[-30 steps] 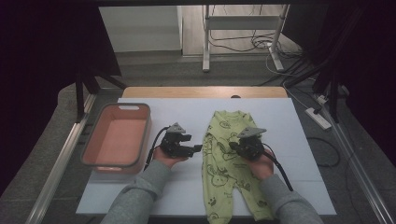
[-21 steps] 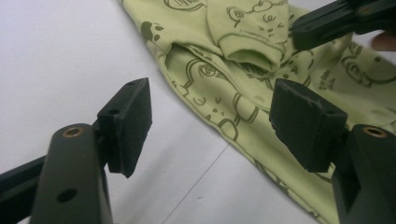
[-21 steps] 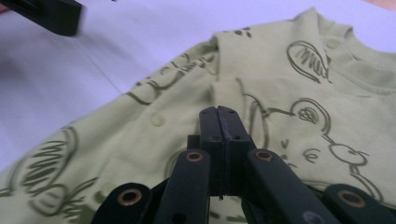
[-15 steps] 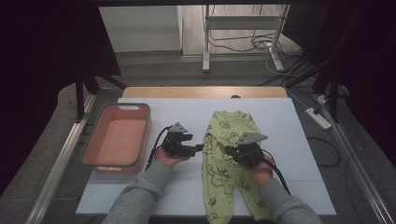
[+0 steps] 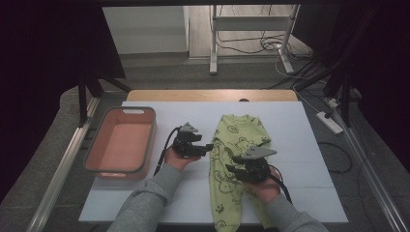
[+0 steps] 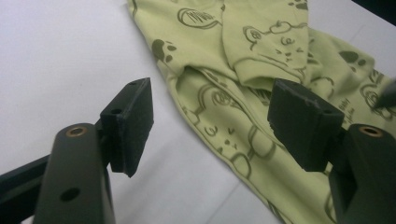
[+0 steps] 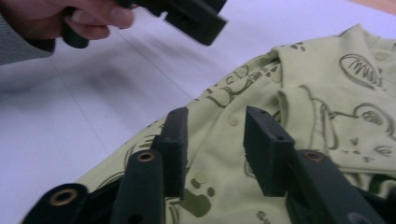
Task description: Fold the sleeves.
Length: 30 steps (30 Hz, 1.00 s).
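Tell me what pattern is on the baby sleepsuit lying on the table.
The baby sleepsuit is light green with dark outlined bears and paw prints, clearest in the left gripper view.

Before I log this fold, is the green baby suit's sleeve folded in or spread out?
Folded in. The baby suit lies flat on the white table, and its sleeve is turned over the chest.

The baby suit [image 5: 232,164] runs off the high view's bottom edge near the table's [image 5: 309,121] front edge; the right gripper [image 5: 231,170] covers part of it, and the left gripper [image 7: 205,21] is blurred, cropped at the right gripper view's top
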Each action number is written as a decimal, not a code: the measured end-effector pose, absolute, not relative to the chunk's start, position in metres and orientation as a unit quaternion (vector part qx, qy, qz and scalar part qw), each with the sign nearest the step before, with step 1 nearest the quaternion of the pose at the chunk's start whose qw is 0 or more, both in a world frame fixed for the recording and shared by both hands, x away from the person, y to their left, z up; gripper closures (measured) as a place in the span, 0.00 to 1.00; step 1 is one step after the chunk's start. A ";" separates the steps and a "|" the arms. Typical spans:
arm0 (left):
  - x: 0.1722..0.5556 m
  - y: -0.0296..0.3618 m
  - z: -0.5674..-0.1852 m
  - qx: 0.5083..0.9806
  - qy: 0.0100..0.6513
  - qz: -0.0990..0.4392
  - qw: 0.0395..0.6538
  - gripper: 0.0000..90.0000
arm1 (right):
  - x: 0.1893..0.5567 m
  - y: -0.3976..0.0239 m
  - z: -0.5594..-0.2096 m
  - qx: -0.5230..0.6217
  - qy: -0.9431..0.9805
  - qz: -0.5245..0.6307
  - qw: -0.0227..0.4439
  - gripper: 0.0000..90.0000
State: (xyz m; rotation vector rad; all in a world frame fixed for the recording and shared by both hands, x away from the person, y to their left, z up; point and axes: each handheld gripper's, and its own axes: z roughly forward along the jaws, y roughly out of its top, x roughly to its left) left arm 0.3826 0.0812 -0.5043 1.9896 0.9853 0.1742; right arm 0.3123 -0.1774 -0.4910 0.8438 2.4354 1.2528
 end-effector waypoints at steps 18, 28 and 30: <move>0.437 0.052 -0.531 0.815 0.420 0.070 0.394 0.48 | 0.301 -0.149 -0.505 0.272 0.855 0.430 0.103 0.56; 0.442 0.046 -0.539 0.826 0.399 0.054 0.394 0.81 | 0.298 -0.143 -0.505 0.272 0.853 0.438 0.080 0.56; 0.443 0.047 -0.538 0.826 0.397 0.055 0.396 0.86 | 0.295 -0.137 -0.505 0.265 0.855 0.439 0.076 0.56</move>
